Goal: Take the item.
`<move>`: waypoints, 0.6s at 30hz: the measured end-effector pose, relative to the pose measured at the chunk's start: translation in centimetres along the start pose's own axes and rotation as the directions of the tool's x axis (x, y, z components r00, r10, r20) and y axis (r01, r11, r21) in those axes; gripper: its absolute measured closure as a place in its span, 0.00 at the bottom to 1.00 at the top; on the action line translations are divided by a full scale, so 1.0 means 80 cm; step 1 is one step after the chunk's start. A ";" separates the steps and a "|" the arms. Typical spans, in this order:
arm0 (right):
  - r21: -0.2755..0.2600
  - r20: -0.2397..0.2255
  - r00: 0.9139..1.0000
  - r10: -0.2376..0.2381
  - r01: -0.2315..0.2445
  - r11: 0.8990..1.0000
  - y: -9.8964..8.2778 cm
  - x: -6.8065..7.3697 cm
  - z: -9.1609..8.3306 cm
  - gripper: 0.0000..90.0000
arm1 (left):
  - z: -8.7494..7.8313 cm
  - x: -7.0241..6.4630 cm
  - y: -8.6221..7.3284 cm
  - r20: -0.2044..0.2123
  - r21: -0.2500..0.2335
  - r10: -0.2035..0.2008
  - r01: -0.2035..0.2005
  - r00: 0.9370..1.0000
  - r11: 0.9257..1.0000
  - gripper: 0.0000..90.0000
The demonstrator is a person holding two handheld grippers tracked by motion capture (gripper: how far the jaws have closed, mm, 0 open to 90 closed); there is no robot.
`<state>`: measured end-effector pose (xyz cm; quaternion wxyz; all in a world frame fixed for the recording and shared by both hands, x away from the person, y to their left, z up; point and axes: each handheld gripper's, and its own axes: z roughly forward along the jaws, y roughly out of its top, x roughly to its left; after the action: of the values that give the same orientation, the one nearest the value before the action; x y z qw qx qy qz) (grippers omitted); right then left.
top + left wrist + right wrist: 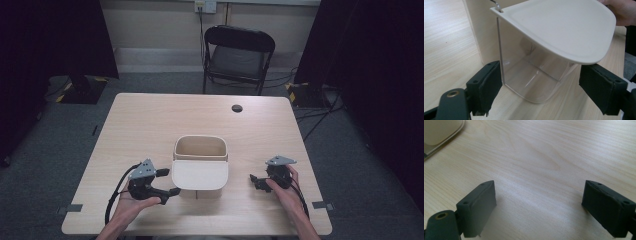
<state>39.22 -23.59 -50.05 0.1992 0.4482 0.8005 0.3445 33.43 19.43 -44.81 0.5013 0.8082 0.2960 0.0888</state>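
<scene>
From the high view there's one beige bin (200, 152) sitting mid-table (150, 120), its flat lid (200, 174) swung out toward the near side, with two hand-held grippers flanking it, the left hand-held gripper (168, 185) just beside the lid and the right hand-held gripper (256, 181) a bit apart, plus one black folding chair (239, 52) past the far edge. Left gripper view: jaws spread wide, nothing pinched, the clear inner bucket (534, 75) looks empty under the lid (564, 27). Right gripper view: jaws spread too, bare table (544, 157) between them, lid corner (439, 132) at far left.
</scene>
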 end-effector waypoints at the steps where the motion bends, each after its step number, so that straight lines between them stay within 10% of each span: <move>1: 0.000 0.001 1.000 0.000 0.000 1.000 0.000 0.000 0.000 0.12 | 0.000 -0.001 0.001 -0.001 0.000 0.007 -0.007 1.000 1.000 0.20; 18: 0.000 0.002 1.000 0.000 0.000 1.000 0.000 0.000 0.000 0.12 | -0.001 -0.006 0.009 0.033 -0.027 0.001 0.000 0.999 1.000 0.23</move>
<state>39.22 -23.59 -50.06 0.1998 0.4484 0.8003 0.3442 33.27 18.97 -44.11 0.5167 0.8029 0.2863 0.0797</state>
